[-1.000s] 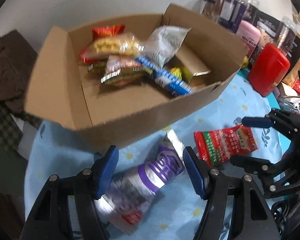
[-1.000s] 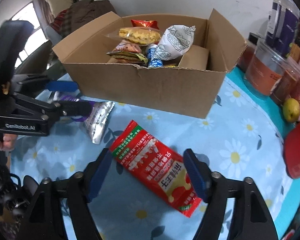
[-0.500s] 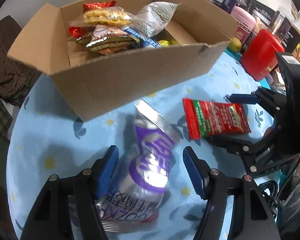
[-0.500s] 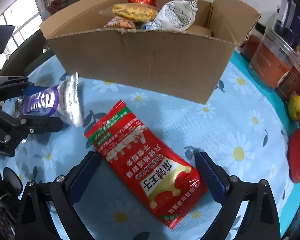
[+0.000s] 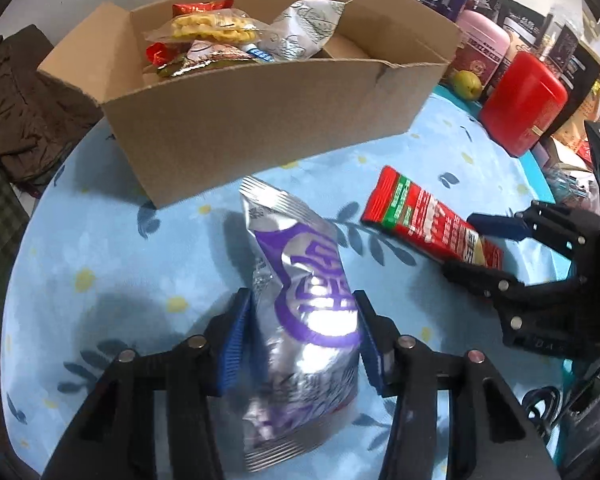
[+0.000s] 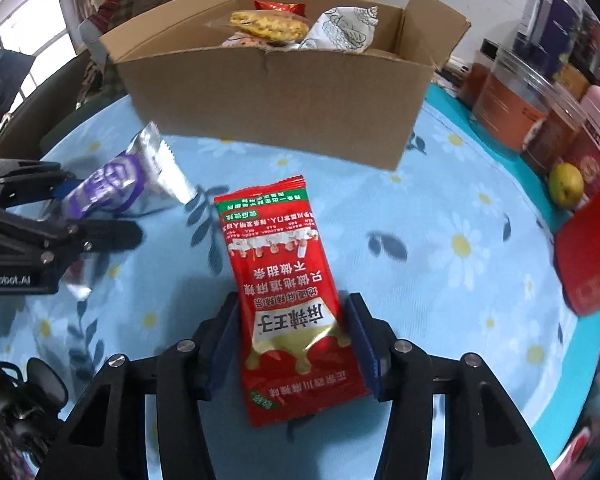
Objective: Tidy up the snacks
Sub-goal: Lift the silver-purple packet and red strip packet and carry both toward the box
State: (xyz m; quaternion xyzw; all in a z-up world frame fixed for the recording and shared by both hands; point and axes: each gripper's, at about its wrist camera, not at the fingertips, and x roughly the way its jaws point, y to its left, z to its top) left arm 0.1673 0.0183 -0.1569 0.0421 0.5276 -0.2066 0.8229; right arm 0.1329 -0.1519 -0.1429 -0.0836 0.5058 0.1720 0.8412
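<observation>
Snacks gripped, one per hand.
My left gripper (image 5: 302,334) had just closed on the silver packet (image 5: 300,312); my right gripper (image 6: 290,338) on the red packet (image 6: 288,296).

Glossy foil packet (image 5: 304,312), matt cardboard box (image 5: 260,120), printed cloth tablecloth (image 5: 100,248)

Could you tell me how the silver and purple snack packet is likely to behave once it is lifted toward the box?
The silver and purple packet looks puffy and crinkled, so probably light and floppy, its free end sagging. Its glossy foil may slip between the left gripper pads, which have just been closing on it.
</observation>
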